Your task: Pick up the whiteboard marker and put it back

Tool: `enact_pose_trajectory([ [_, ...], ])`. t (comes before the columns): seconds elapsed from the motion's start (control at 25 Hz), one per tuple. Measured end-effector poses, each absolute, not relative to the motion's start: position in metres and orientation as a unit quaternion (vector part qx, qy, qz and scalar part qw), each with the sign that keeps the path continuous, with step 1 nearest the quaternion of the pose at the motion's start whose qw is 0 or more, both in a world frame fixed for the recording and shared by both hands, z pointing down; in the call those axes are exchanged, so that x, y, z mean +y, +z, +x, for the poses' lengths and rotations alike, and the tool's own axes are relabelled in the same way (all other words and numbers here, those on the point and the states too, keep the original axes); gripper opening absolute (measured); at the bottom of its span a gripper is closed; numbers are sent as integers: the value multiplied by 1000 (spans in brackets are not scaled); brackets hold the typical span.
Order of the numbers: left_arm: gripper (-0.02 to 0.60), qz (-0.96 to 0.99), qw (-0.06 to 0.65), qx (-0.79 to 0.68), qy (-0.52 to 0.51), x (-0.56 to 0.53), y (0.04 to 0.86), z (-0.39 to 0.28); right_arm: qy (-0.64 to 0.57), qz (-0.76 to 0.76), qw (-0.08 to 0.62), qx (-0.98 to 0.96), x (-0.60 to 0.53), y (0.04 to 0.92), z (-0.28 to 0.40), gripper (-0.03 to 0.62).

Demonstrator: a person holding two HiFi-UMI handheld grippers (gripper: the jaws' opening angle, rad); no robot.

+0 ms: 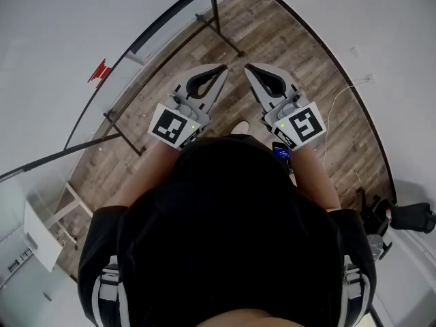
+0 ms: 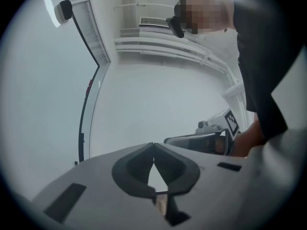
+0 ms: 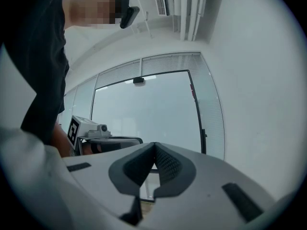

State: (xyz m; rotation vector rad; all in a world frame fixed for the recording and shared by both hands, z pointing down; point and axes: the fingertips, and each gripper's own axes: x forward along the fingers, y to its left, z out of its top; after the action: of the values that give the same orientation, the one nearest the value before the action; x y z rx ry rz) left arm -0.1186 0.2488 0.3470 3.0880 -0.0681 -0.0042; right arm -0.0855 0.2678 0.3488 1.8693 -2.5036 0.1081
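**A:** Where was the whiteboard marker relative to your tools?

**B:** I couldn't tell. None of my three views showed the whiteboard marker, so I couldn't place it against either tool.

**A:** Then where were the tools themselves?

**B:** I held both out in front of my chest over the wooden floor (image 1: 286,60). The left tool (image 1: 221,69) and the right tool (image 1: 249,68) pointed forward, with their tips angled in toward each other. The tips were near one another but apart. A black stand (image 1: 216,12) rose from the floor just beyond them.

**A:** How did the left one's jaws stand?

**B:** In the left gripper view the left tool (image 2: 153,147) was closed. Its dark pads met at the tip and only a small diamond of light showed behind them. Nothing sat between them.

**A:** And the right?

**B:** The same. The right tool (image 3: 154,145) had its ribbed pads pressed together and it was empty. A glass wall (image 3: 144,109) stood past it.

**A:** What was the count?

**B:** There were two tools, and each camera caught the other one off to the side. There were two marker cubes, one on the left (image 1: 172,126) and one on the right (image 1: 304,124). One white cable (image 1: 328,122) trailed over the floor on my right.
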Motion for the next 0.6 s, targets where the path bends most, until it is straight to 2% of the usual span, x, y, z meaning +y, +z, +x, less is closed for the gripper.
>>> enact_pose_trajectory([
  [0.6,5,999,19,-45,15,257,347,-72,50,577,4,-815,269,355,-28,-5],
])
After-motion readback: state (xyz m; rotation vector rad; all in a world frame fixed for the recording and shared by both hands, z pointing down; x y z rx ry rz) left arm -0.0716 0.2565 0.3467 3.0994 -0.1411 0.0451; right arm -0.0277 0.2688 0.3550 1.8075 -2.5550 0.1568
